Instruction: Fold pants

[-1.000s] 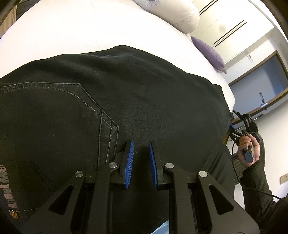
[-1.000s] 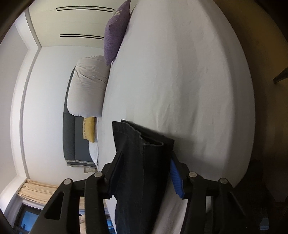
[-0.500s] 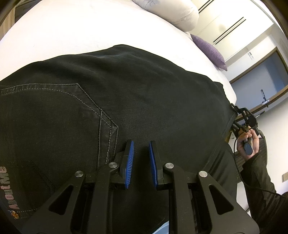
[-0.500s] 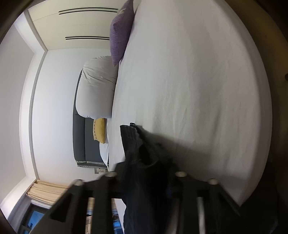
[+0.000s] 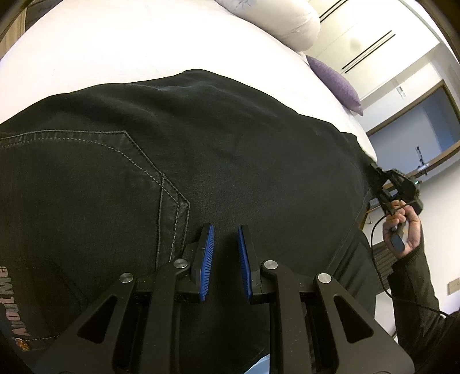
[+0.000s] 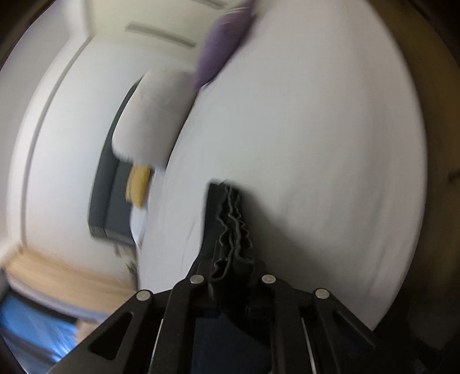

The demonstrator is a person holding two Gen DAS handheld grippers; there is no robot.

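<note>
Black pants [image 5: 230, 143] lie spread on the white bed [image 5: 115, 43], back pocket at the left. My left gripper [image 5: 225, 230] rests low over them just right of the pocket. Its blue pads [image 5: 207, 259] stand a narrow gap apart, and I see nothing pinched between them. Far right, a person's hand [image 5: 402, 227] holds my right gripper [image 5: 383, 187] at the leg end. In the right wrist view, the right gripper [image 6: 231, 260] is closing on the bunched, crumpled hem [image 6: 230, 218], which is raised off the sheet [image 6: 316, 143]. The fabric hides its pads.
A white pillow [image 5: 273, 20] and a purple cushion [image 5: 336, 83] sit at the head of the bed. The blurred right wrist view adds a yellow cushion [image 6: 138, 187] and a dark headboard [image 6: 106, 195]. The bed edge runs just past the pants' leg end.
The right gripper's jaws closed onto the pant-leg hem, bunching it. It then rose and rolled, lifting the hem off the sheet. The left gripper has stayed put.
</note>
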